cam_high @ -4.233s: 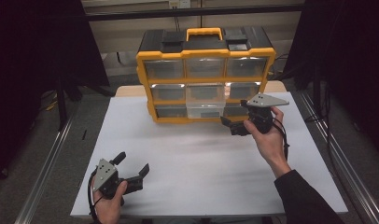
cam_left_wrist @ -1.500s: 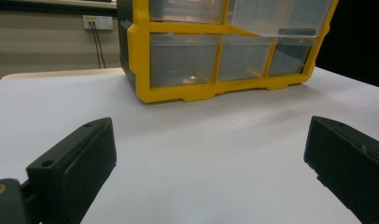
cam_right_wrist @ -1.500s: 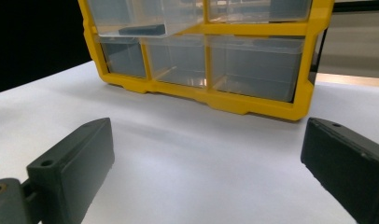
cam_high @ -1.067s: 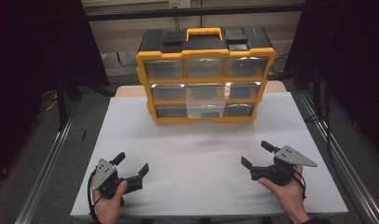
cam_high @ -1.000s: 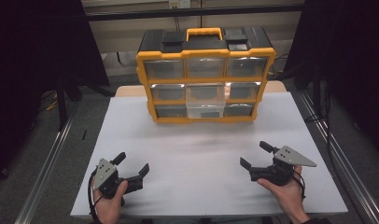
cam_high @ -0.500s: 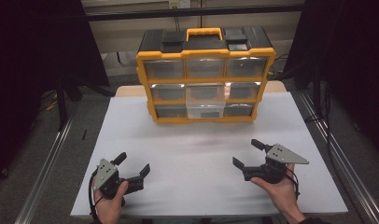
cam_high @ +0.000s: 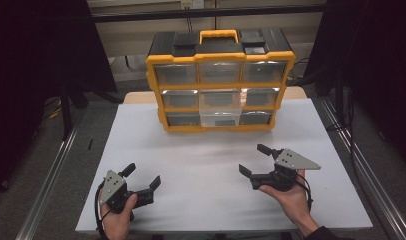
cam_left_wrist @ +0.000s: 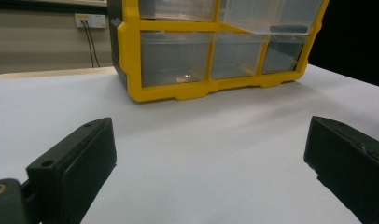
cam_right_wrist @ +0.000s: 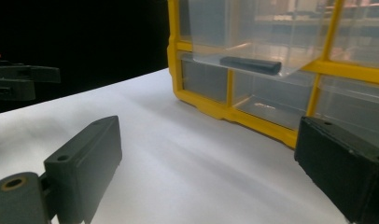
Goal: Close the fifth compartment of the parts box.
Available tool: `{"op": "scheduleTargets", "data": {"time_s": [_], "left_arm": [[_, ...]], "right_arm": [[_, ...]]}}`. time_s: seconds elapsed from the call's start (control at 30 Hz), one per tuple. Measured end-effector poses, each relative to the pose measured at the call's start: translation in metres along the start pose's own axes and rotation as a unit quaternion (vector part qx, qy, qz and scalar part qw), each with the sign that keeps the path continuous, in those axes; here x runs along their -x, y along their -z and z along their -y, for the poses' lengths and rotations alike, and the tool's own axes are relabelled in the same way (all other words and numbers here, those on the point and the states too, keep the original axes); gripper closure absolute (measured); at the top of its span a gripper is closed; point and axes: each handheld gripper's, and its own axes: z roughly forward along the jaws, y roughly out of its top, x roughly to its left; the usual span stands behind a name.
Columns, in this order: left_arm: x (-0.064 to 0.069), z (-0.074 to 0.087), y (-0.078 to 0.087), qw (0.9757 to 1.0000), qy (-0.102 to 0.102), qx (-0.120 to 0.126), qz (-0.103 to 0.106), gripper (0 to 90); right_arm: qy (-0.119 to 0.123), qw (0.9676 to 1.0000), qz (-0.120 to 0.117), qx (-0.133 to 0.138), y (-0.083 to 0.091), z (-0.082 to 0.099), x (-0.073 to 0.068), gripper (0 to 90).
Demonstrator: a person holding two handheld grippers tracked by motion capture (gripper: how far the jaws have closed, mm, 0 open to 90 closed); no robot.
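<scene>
Here, pulled-out clear drawer [cam_high: 219, 105] of organizer [cam_high: 219, 82] holds dark bar [cam_right_wrist: 250, 64].

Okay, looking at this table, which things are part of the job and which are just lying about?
Part of the job:
- yellow drawer organizer
- its pulled-out middle drawer, with a dark item inside
- right claw, open, nothing between its jaws, which have just been closing a little
- left claw, open, nothing between its jaws

Just lying about:
- white table
- wall socket

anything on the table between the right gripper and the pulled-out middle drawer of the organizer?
No. In the high view, bare white table separates the right gripper from the pulled-out drawer; the right gripper view agrees.
</scene>
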Motion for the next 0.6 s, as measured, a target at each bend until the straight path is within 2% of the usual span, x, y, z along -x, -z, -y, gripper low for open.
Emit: {"op": "scheduleTargets", "data": {"time_s": [0.23, 0.47, 0.6], "left_arm": [[0.001, 0.000, 0.000, 1.0000, -0.001, 0.001, 0.000, 2.4], [0.001, 0.000, 0.000, 1.0000, -0.001, 0.001, 0.001, 2.4], [0.001, 0.000, 0.000, 1.0000, 0.000, 0.002, 0.002, 2.4]], "right_arm": [[0.002, 0.9999, -0.016, 0.002, -0.010, -0.008, -0.004, 8.2], [0.005, 0.9997, -0.022, 0.009, -0.019, -0.018, -0.004, 8.0], [0.011, 0.9995, -0.029, 0.008, -0.025, -0.021, -0.005, 11.3]]}}
